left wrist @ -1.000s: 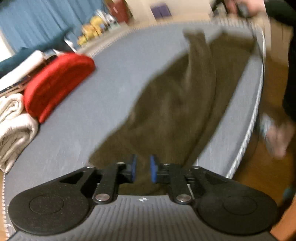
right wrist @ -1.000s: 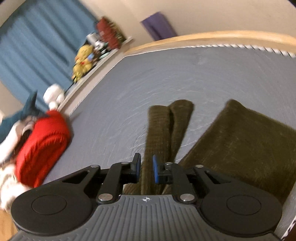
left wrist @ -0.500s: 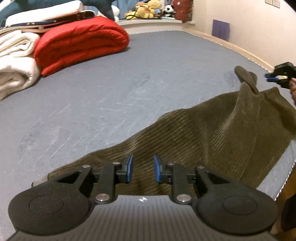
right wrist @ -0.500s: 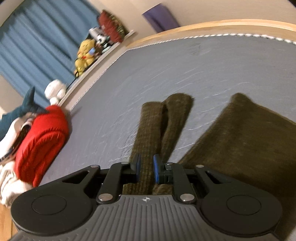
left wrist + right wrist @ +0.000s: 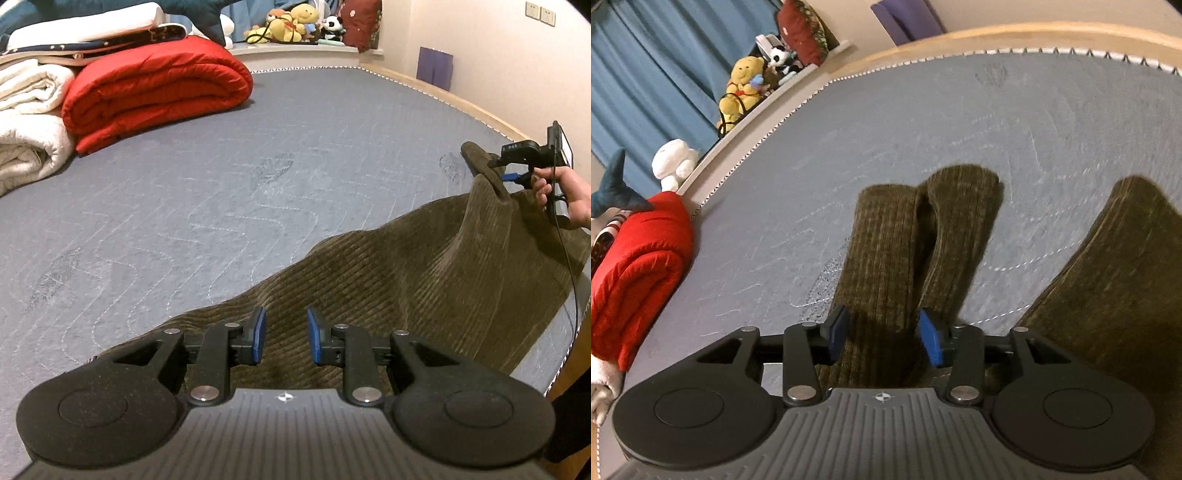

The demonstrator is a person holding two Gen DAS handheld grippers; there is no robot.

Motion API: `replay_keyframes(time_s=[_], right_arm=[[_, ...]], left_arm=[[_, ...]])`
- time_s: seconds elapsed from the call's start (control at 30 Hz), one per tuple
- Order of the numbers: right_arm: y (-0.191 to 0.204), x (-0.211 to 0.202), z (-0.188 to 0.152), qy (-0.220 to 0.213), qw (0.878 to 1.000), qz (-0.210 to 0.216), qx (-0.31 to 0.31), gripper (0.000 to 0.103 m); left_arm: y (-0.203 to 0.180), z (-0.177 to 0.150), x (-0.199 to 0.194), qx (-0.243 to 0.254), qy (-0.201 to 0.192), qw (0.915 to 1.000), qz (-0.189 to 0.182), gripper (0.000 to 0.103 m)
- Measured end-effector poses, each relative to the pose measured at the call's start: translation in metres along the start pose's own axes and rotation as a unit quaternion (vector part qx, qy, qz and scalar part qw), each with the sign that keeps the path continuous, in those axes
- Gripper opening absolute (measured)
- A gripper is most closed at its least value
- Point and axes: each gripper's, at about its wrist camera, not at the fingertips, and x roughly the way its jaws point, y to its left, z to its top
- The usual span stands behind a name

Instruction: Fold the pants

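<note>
Olive-brown corduroy pants [image 5: 406,280] lie along the near edge of a grey mattress [image 5: 258,166]. My left gripper [image 5: 283,336] is open just above one end of the pants, with nothing between its blue pads. In the left wrist view my right gripper [image 5: 513,176] is at the far right, by a raised peak of cloth. In the right wrist view the right gripper [image 5: 882,334] is open, its blue pads either side of a narrow folded strip of the pants [image 5: 905,243]. A wider part of the pants [image 5: 1115,273] lies to the right.
A rolled red quilt [image 5: 155,92] and white blankets [image 5: 26,122] are stacked at the mattress's far left. Plush toys [image 5: 291,22] sit on a ledge beyond. The wooden bed frame [image 5: 997,37] runs along the far edge. The floor drops off at the right.
Both grippers have opened and let go of the pants. The left gripper swung round and dropped low over the mattress. The pants now rest on the bed.
</note>
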Motion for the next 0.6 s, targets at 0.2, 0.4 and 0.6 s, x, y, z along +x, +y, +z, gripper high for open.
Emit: replay_keyframes(time_s=[0.2,0.4,0.6], right_arm=[[0.016,-0.028,0.004,-0.037,0.998,0.013,-0.047,0.007],[0.016,-0.142,0.014,-0.124,0.991,0.014,-0.04,0.006],[-0.042,-0.226,-0.02,-0.121,0.987,-0.108,-0.002,0.006]], left_arm=[[-0.001,0.004,-0.019,-0.01,-0.023,0.9997,0.0,0.027],[-0.018,-0.001,-0.024,0.008,-0.033,0.9992,-0.021,0.027],[-0.057,-0.013,-0.012,0.067,-0.011,0.996,-0.057,0.027]])
